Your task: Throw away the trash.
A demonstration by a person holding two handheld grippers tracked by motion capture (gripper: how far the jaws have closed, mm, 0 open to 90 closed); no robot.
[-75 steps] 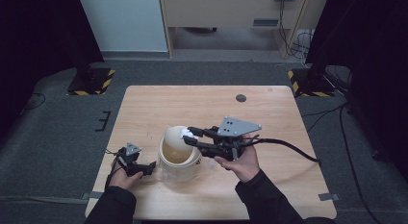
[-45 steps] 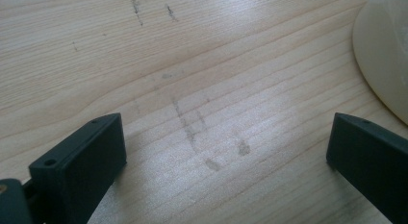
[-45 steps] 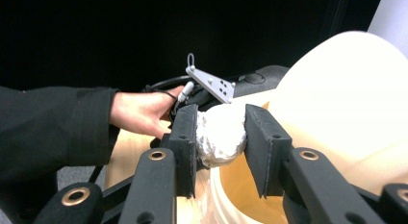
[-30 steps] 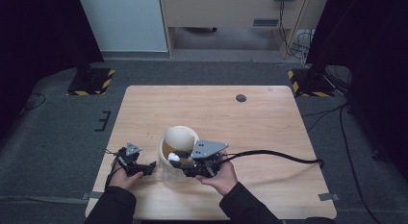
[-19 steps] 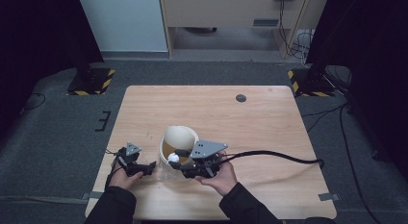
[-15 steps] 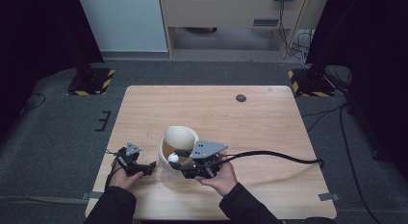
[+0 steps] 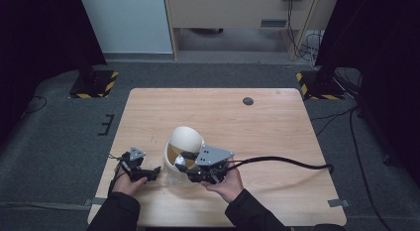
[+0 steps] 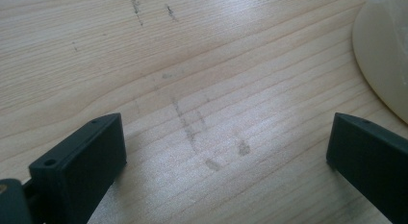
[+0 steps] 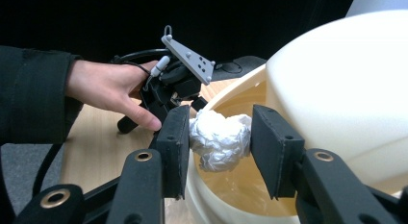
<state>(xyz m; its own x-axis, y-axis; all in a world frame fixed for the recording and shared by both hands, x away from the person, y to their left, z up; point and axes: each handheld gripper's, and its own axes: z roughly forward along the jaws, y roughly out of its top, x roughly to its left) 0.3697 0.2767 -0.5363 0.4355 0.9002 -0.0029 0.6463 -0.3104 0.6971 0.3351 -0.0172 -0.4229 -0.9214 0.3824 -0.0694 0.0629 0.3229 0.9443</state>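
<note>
A cream bin [image 7: 169,166] stands near the table's front with its round lid [image 7: 186,138] tipped up and back. My right gripper [image 7: 183,163] reaches in from the right and is shut on a crumpled white paper ball [image 9: 217,133], held just over the bin's rim [image 9: 239,83] above the yellowish inside. In the right gripper view the lid [image 9: 346,80] rises at the right. My left gripper [image 7: 155,173] rests low on the wooden table [image 7: 277,127], just left of the bin, with its jaws wide apart [image 8: 226,152] over bare wood. The bin's base [image 8: 385,56] sits at that view's right edge.
A small black disc [image 7: 247,100] lies near the table's far edge. A thick black cable [image 7: 287,162] trails right from my right gripper. Striped stand bases [image 7: 94,85] [image 7: 317,87] sit on the floor beyond the far corners.
My right gripper came down and to the left with the paper ball, from above the bin's right side to its opening. Over the last second it has held still. The left gripper stayed put.
</note>
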